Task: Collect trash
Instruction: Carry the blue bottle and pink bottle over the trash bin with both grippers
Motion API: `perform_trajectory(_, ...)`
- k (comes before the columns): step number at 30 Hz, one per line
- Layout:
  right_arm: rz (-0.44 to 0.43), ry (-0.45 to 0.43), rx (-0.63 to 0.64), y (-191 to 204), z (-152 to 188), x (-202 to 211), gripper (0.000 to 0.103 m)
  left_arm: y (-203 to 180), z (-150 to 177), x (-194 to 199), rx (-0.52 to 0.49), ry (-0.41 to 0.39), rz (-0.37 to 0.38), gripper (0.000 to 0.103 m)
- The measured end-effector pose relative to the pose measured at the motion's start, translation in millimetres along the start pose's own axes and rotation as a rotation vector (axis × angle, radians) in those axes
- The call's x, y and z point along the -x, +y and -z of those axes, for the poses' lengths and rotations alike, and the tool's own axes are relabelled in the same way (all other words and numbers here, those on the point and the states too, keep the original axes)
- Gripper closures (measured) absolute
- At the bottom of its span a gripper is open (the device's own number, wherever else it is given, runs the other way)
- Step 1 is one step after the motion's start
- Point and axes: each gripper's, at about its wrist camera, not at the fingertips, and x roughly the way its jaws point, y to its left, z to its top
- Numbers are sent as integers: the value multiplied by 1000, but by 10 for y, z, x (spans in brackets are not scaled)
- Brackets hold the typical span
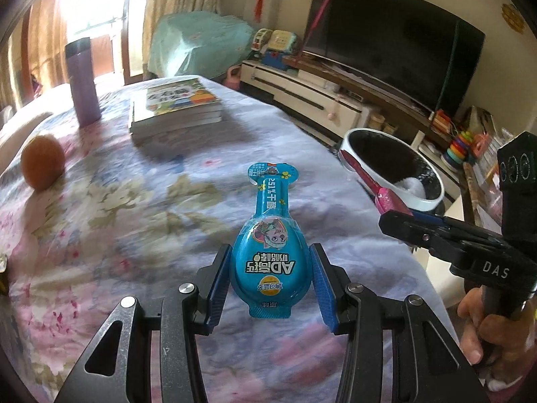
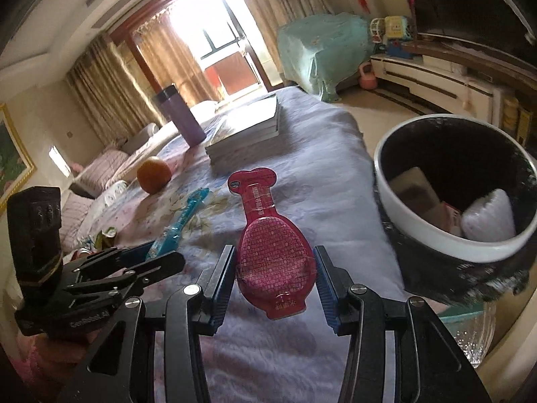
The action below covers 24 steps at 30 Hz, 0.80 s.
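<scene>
My left gripper is shut on a blue spoon-shaped snack wrapper, held above the floral tablecloth with its neck pointing away. The right wrist view shows my right gripper shut on a matching pink wrapper, also lifted off the cloth. To its right stands a trash bin with a white rim and black liner, with cardboard and a white packet inside. From the left wrist view, the right gripper holds the pink wrapper close to the bin rim. The left gripper with the blue wrapper sits to the left.
On the table lie an orange, a purple flask and a stack of books. A crumpled green-and-white scrap lies near the table's left side. The bin stands off the table's right edge. A hand grips the right gripper's handle.
</scene>
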Motion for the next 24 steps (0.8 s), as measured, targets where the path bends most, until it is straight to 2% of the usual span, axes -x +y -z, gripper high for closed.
perform_trajectory(24,87,-86,-115,-639,-12,590,56,-802,-255,-212,-143,7,79,58)
